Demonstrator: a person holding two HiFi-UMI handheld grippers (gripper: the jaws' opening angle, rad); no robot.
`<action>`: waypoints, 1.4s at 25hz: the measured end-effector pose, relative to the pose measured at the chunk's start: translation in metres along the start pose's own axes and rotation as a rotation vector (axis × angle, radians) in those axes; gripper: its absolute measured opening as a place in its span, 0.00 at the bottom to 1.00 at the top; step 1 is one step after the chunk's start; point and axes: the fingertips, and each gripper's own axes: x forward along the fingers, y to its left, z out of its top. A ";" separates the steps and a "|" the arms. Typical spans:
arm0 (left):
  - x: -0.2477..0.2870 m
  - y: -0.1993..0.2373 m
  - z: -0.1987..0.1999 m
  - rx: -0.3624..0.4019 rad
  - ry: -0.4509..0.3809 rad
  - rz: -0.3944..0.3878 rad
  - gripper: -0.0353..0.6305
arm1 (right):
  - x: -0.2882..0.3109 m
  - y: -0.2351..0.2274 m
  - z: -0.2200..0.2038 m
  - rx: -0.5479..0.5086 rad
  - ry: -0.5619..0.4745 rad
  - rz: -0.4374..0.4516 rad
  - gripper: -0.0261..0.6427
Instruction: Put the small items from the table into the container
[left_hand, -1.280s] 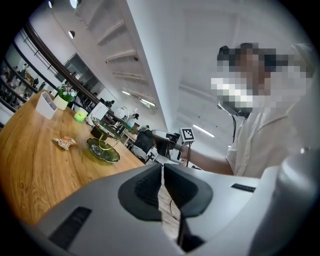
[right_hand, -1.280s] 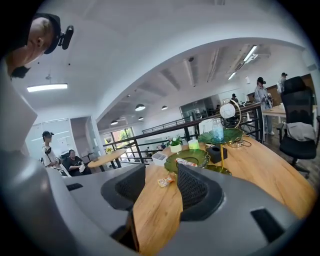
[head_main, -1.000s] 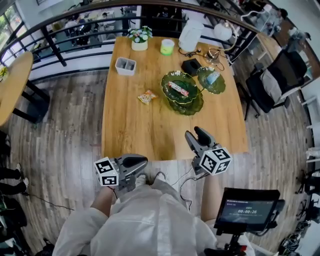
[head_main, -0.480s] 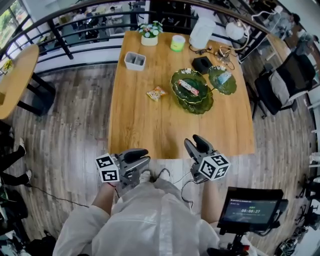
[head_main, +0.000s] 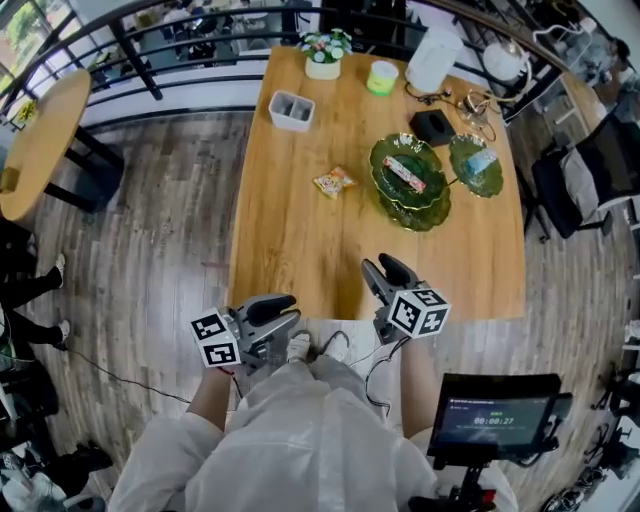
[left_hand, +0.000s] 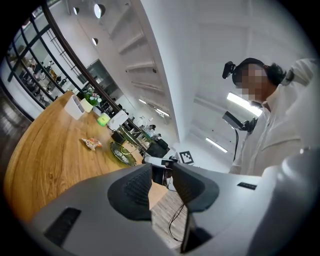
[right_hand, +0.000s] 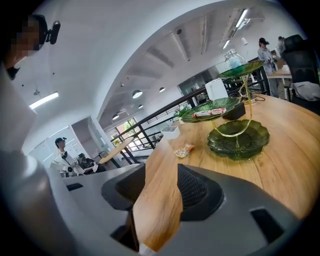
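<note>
Both grippers hang at the near edge of the table (head_main: 290, 250) in the head view, the left gripper (head_main: 285, 312) just off its near left corner and the right gripper (head_main: 381, 266) over the near edge. One packet (head_main: 334, 181) lies loose on the wood, toward the far half and well apart from both. Just right of it stands a green tiered dish (head_main: 410, 200), probably the container, with a bar (head_main: 404, 172) already in it. A white box (head_main: 291, 110) sits farther off.

In the left gripper view, the left gripper (left_hand: 161, 172) has its jaws apart with nothing between them. The packet (left_hand: 91, 143) and dish (left_hand: 122, 152) lie far ahead.

In the right gripper view, the right gripper (right_hand: 161, 172) also has its jaws spread and empty, with only the table edge showing through the gap. The packet (right_hand: 183, 150) lies flat, left of the dish (right_hand: 239, 137).

The packet looks light, thin and crinkly, likely slick and easy to crush. A gentle pinch across its raised middle or a sealed end should serve best.
</note>
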 end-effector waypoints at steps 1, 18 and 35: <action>-0.002 0.002 -0.001 0.001 0.000 0.012 0.23 | 0.010 -0.001 0.002 0.007 0.004 0.003 0.34; -0.058 0.020 -0.021 -0.019 -0.019 0.177 0.23 | 0.171 -0.066 0.025 0.227 -0.037 -0.171 0.34; -0.091 0.020 -0.050 -0.076 -0.059 0.277 0.23 | 0.239 -0.110 0.022 0.303 -0.023 -0.313 0.25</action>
